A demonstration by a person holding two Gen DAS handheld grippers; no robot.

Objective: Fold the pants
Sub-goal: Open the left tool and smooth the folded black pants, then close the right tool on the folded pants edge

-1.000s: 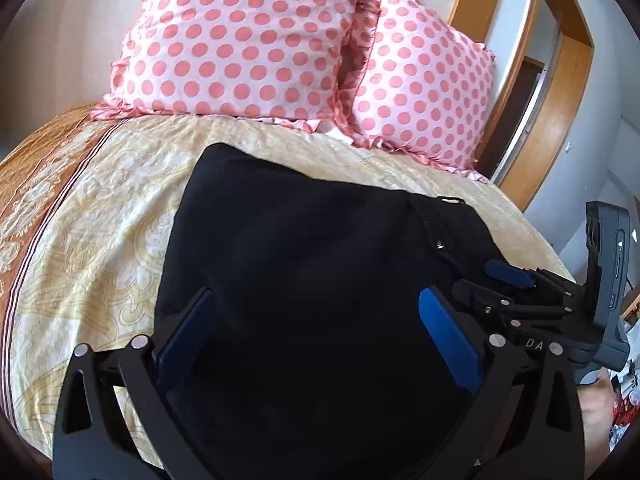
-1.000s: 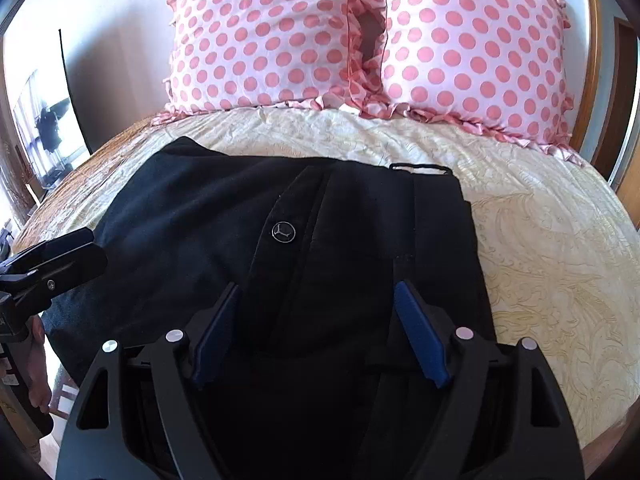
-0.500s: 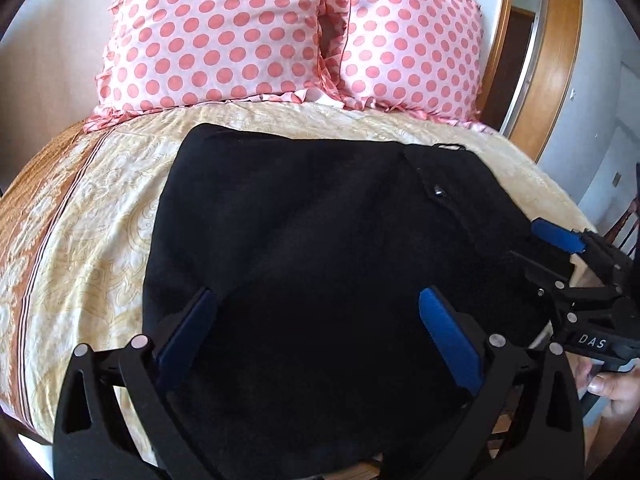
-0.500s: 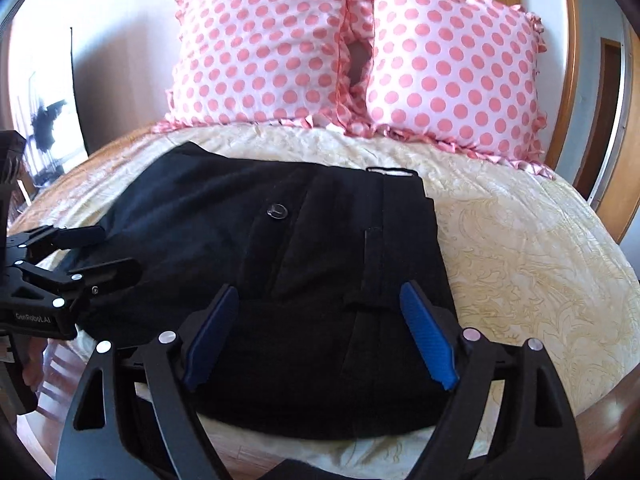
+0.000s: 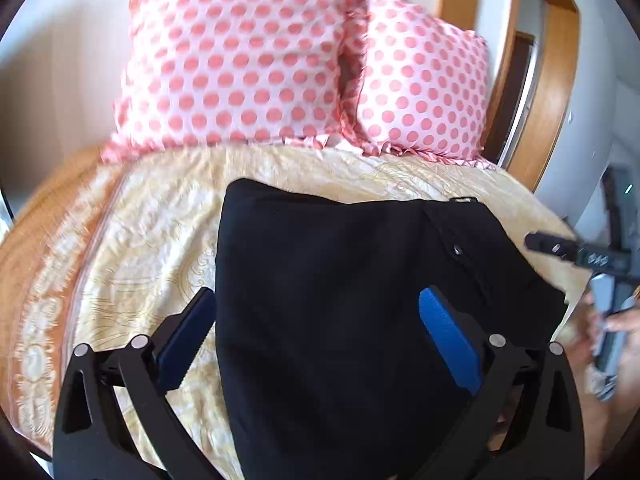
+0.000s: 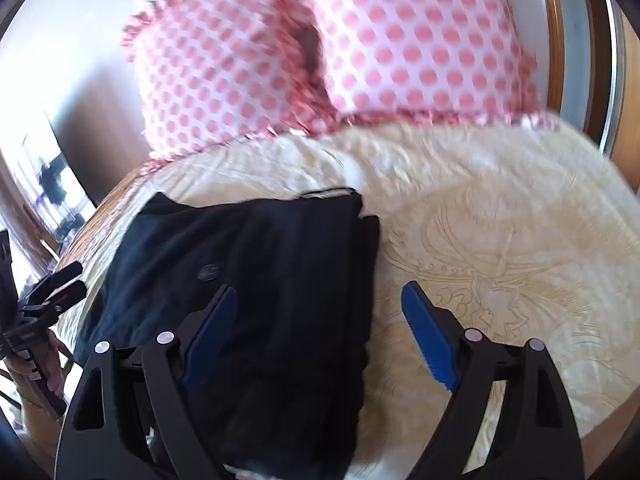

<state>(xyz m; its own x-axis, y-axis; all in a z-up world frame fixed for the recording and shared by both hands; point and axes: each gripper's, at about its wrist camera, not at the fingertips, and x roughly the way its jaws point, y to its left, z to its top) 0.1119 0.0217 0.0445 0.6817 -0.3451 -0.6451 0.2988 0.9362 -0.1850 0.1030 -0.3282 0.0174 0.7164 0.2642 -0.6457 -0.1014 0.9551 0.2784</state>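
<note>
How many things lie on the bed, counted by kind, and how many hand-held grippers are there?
Pillows: 2, left and right
Pants: 1
Hand-held grippers: 2, left and right, both open, holding nothing
Total: 5

Both claws (image 5: 316, 320) (image 6: 320, 312) now shifted outward.
</note>
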